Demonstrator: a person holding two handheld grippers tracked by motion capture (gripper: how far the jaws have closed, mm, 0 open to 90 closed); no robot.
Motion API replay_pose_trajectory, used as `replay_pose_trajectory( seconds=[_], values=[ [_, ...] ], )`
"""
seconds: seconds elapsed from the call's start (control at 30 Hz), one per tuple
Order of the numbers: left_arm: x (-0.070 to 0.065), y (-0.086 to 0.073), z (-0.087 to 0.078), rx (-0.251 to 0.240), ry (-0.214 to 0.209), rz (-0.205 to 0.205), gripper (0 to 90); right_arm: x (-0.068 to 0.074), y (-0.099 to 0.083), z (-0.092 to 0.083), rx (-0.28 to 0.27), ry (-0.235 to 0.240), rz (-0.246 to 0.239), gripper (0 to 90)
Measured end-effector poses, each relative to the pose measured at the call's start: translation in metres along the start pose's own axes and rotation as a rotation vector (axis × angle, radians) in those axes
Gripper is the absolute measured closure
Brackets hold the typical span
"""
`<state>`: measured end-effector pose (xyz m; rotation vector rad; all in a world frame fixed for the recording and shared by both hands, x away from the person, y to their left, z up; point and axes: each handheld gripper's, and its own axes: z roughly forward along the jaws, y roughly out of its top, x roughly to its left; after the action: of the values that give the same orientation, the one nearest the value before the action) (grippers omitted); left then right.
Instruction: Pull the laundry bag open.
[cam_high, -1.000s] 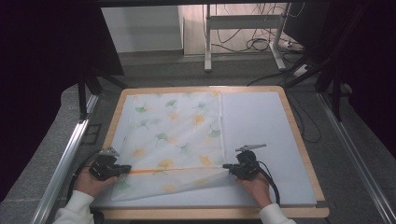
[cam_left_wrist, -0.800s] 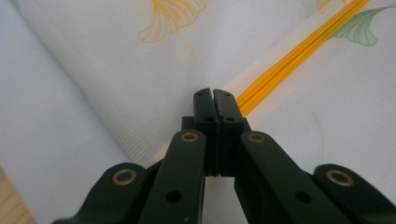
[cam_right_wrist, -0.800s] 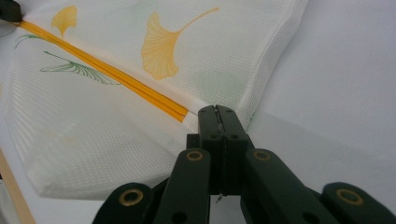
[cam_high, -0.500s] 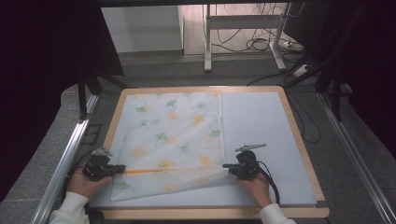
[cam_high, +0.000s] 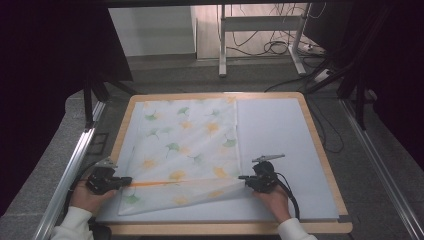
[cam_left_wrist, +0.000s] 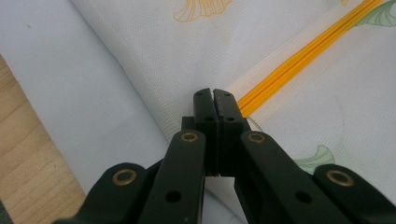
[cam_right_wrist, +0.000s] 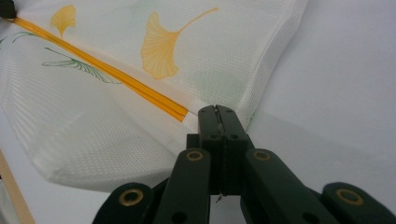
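Now, our cloth: ginkgo-print mesh cloth (cam_high: 187, 145) on table (cam_high: 320, 150), toward nine o'clock.
Our left gripper (cam_high: 125, 180): clenched on orange band (cam_high: 165, 183).
Our right gripper (cam_high: 243, 177): clamped on band's other end.

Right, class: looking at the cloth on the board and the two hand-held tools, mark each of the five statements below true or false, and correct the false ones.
1. Both tools are shut on the cloth's orange-striped edge. True: the left tool and the right tool each pinch the mesh cloth at an end of the orange stripe.
2. The cloth has a ginkgo-leaf print. True.
3. The cloth covers the whole pale mat. False: the mat's right part lies bare.
4. The cloth is plain red. False: it is white with yellow and green leaves.
5. The board has a wooden rim. True.
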<state>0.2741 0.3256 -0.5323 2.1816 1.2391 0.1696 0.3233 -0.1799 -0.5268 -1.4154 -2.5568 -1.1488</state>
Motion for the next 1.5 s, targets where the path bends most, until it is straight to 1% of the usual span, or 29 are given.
replay_pose_trajectory(
  seconds=[0.17,0.27,0.33,0.37,0.47,0.53,0.6,0.67,0.7,0.77,0.83,0.9,1.0,1.1,1.17,1.23,1.27,1.3,1.33,1.4,1.5],
  values=[
    [-0.001,0.000,0.001,-0.005,0.004,0.006,90.0,0.000,0.000,0.000,0.000,0.003,0.001,89.7],
    [0.000,0.000,0.001,-0.013,-0.009,-0.004,90.0,-0.001,0.000,0.000,-0.002,0.006,0.005,89.7],
    [0.000,0.000,0.001,-0.019,-0.008,-0.001,89.8,0.000,-0.001,0.000,-0.003,0.000,-0.003,89.7],
    [-0.002,0.000,0.001,-0.026,0.001,0.019,89.6,0.001,-0.001,0.000,-0.008,-0.003,-0.018,89.6],
    [-0.005,0.002,0.000,-0.036,0.008,0.035,89.2,0.002,-0.002,0.000,-0.015,-0.009,-0.040,89.5],
    [-0.008,0.002,-0.001,-0.047,0.008,0.040,88.9,0.002,-0.001,-0.001,-0.015,-0.009,-0.046,89.4],
    [-0.010,0.003,-0.002,-0.064,0.010,0.053,88.5,0.003,-0.002,-0.002,-0.016,-0.014,-0.058,88.4],
    [-0.013,0.003,-0.004,-0.086,0.011,0.082,87.7,0.004,-0.002,-0.004,-0.019,-0.011,-0.065,84.0],
    [-0.014,0.004,-0.006,-0.094,0.014,0.089,87.2,0.005,-0.002,-0.005,-0.022,-0.012,-0.070,82.2],
    [-0.016,0.005,-0.008,-0.118,0.018,0.088,84.6,0.007,-0.002,-0.008,-0.031,-0.024,-0.089,78.4],
    [-0.018,0.006,-0.009,-0.151,0.032,0.082,78.4,0.009,-0.002,-0.011,-0.043,-0.026,-0.106,71.9],
    [-0.020,0.008,-0.010,-0.184,0.052,0.074,73.3,0.011,-0.002,-0.014,-0.056,-0.030,-0.123,68.4],
    [-0.024,0.013,-0.009,-0.216,0.073,0.069,64.5,0.013,-0.003,-0.018,-0.074,-0.030,-0.145,61.7],
    [-0.029,0.019,-0.005,-0.234,0.093,0.074,61.7,0.013,-0.003,-0.024,-0.111,-0.022,-0.166,55.7],
    [-0.031,0.024,-0.002,-0.246,0.104,0.076,59.4,0.013,-0.003,-0.030,-0.139,-0.031,-0.172,51.6],
    [-0.033,0.030,0.001,-0.271,0.119,0.075,58.2,0.010,-0.004,-0.035,-0.168,-0.042,-0.163,46.5],
    [-0.033,0.030,0.001,-0.271,0.119,0.075,58.1,0.010,-0.004,-0.035,-0.168,-0.042,-0.163,46.5],
    [-0.035,0.037,0.005,-0.285,0.128,0.083,57.6,0.006,-0.004,-0.039,-0.186,-0.055,-0.141,43.2],
    [-0.036,0.041,0.008,-0.285,0.129,0.088,57.0,0.003,-0.005,-0.041,-0.193,-0.057,-0.133,43.0],
    [-0.037,0.046,0.014,-0.269,0.120,0.103,56.0,-0.003,-0.006,-0.044,-0.203,-0.065,-0.118,41.6],
    [-0.040,0.050,0.020,-0.240,0.121,0.134,54.9,-0.011,-0.008,-0.047,-0.204,-0.086,-0.102,40.3]
  ],
)
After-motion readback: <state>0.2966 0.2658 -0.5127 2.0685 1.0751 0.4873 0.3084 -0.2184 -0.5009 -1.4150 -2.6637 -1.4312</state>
